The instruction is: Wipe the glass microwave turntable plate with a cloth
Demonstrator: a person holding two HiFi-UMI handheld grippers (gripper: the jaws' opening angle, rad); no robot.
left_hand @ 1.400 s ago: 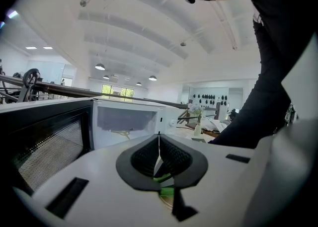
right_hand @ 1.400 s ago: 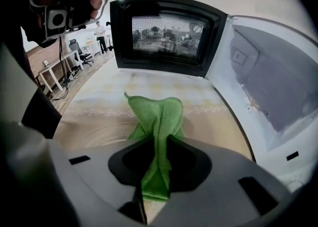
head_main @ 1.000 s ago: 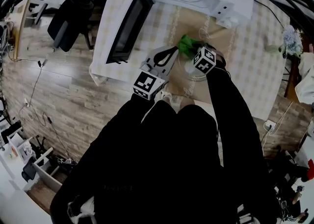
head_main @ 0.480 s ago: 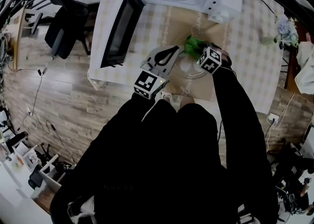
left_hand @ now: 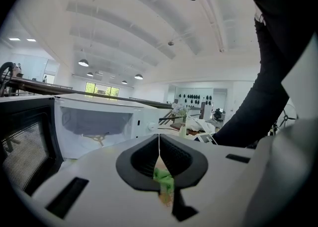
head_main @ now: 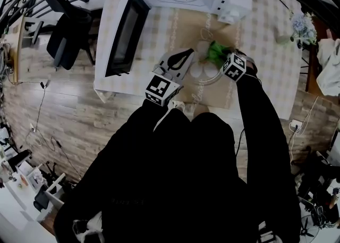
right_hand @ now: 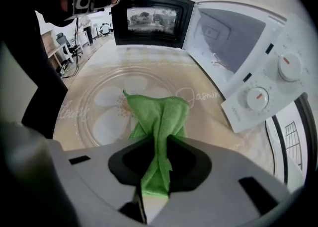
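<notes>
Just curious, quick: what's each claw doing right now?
Left gripper: closed, nothing seen between its jaws.
Right gripper: closed on the green cloth.

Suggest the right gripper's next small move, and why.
Probably sweep the cloth leftward across the plate: the right gripper is clamped on the cloth, which rests on the plate's right part, with the rest of the glass uncovered.

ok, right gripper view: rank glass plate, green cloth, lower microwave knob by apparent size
1. glass plate
2. green cloth, close behind; nearness to the camera inflates it
3. lower microwave knob
</notes>
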